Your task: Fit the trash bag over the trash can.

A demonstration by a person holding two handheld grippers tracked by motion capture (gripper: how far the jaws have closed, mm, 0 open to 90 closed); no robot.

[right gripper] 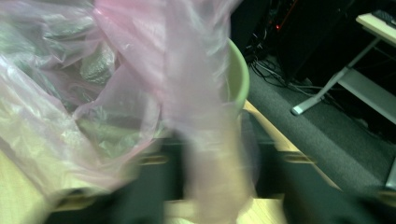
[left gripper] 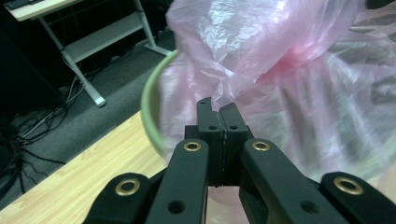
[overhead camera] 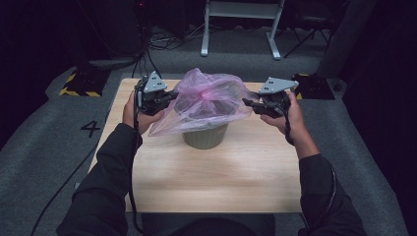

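A thin pink plastic bag (overhead camera: 209,101) billows over a pale green bin (overhead camera: 205,137) standing at the middle of the wooden table (overhead camera: 206,182). My left gripper (overhead camera: 174,94) is at the bag's left edge. In the left gripper view its jaws (left gripper: 219,106) are pressed together on a fold of the bag (left gripper: 280,70), beside the bin's rim (left gripper: 148,107). My right gripper (overhead camera: 246,102) meets the bag's right edge. The right gripper view is blurred: a strip of the bag (right gripper: 205,140) runs down between the dark jaws, next to the bin's rim (right gripper: 239,79).
Grey carpet surrounds the table. A white desk frame (overhead camera: 241,29) stands behind it, and cables (overhead camera: 167,39) lie on the floor at the back. Yellow-black striped floor plates (overhead camera: 78,83) sit off the table's far corners.
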